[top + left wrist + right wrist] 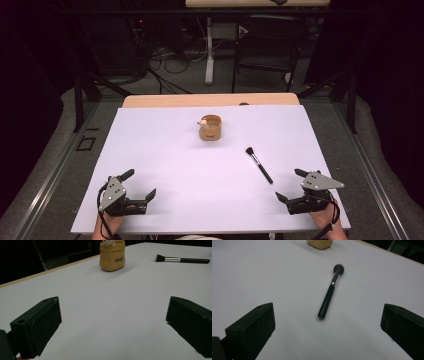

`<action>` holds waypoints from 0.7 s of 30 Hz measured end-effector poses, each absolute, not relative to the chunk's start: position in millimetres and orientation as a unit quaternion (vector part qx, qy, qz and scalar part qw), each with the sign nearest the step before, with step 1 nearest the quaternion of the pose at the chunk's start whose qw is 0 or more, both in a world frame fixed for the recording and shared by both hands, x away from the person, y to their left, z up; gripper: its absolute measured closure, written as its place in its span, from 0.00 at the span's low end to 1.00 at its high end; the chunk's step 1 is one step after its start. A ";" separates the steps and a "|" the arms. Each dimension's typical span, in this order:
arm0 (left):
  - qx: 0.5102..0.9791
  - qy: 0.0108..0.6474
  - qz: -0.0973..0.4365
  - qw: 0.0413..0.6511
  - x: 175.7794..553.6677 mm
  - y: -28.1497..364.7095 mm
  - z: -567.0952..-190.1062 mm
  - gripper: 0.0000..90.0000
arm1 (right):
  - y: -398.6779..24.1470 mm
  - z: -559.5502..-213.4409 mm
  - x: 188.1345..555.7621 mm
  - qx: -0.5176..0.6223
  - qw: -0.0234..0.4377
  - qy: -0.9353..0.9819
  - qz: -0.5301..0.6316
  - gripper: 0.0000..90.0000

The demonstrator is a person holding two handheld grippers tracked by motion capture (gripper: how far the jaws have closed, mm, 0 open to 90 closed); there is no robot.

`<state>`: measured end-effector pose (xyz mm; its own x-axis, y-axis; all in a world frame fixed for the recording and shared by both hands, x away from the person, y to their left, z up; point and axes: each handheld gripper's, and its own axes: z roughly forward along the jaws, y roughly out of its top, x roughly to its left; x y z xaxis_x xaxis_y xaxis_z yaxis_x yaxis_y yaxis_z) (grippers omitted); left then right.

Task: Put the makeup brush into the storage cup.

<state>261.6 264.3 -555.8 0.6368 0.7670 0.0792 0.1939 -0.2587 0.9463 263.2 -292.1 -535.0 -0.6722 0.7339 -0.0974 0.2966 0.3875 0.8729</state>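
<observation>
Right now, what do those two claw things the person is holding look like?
Both are black. The left claw and the right claw each have two chunky, blocky jaws, a grey three-cornered plate with small holes on top, and a black cable trailing back past the hand.
</observation>
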 end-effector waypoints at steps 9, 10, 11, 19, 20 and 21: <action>0.745 0.323 0.276 0.514 261.6 264.3 -556.0 0.00 | -283.0 -527.9 274.3 0.335 0.237 0.799 0.440 0.00; 0.745 0.323 0.276 0.515 261.7 264.1 -556.1 0.00 | -282.0 -526.6 275.2 0.337 0.236 0.801 0.436 0.00; 0.745 0.323 0.276 0.515 261.7 263.9 -556.0 0.00 | -280.6 -526.0 276.9 0.337 0.237 0.800 0.437 0.00; 0.745 0.323 0.276 0.514 262.1 264.2 -556.2 0.00 | -273.4 -519.1 289.9 0.346 0.223 0.806 0.426 0.00; 0.745 0.323 0.276 0.514 262.0 264.3 -556.2 0.00 | -271.3 -517.6 293.4 0.348 0.219 0.808 0.421 0.00; 0.745 0.324 0.276 0.513 261.9 264.3 -556.2 0.00 | -269.9 -516.9 294.8 0.350 0.216 0.809 0.419 0.00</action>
